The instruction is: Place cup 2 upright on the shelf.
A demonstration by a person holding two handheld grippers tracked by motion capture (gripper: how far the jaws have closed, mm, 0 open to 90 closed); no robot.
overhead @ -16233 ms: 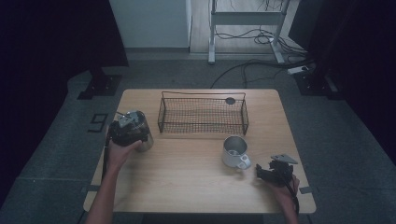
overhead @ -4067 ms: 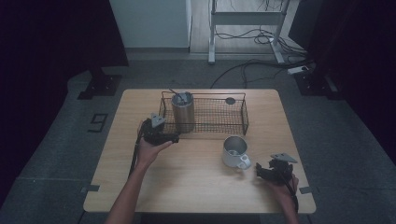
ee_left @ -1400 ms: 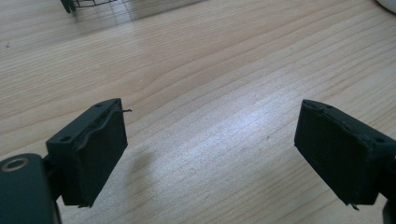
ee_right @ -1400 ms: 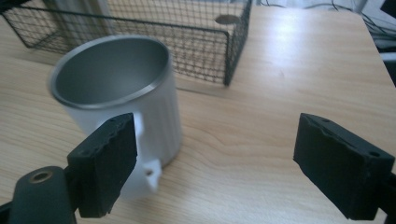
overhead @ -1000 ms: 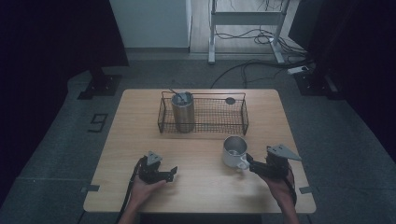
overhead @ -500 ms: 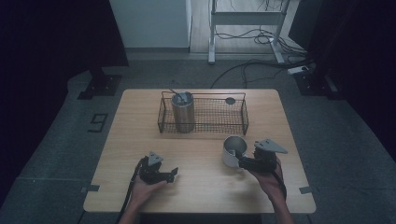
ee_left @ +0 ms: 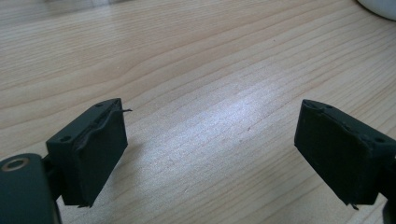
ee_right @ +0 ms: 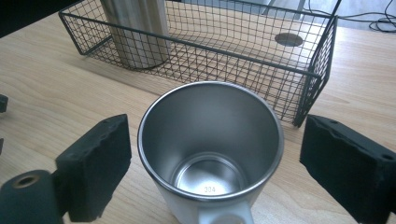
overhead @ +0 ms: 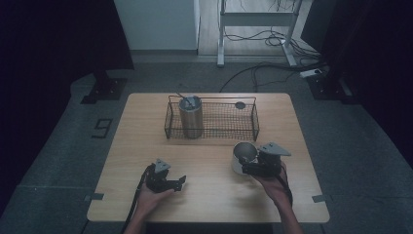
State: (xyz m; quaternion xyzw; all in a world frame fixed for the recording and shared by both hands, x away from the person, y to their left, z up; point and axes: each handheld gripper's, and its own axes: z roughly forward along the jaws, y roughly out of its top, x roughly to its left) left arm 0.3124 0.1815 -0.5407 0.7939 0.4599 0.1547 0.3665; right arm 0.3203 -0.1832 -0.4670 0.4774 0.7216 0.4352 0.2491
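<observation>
Dim room, wooden table (overhead: 209, 195) with a wire basket (overhead: 212, 119) at the back. Tall steel tumbler (overhead: 191, 117) now stands upright in the basket's left end, delivered by the left gripper (ee_left: 210, 154), which has pulled back to the near edge, jaws wide apart, empty. Right gripper (ee_right: 215, 163) has advanced from the right edge within the last 1 s and now brackets the steel mug (ee_right: 210, 140), jaws open on either side, not yet touching. Likely next: clamp the mug and move it to the basket.
</observation>
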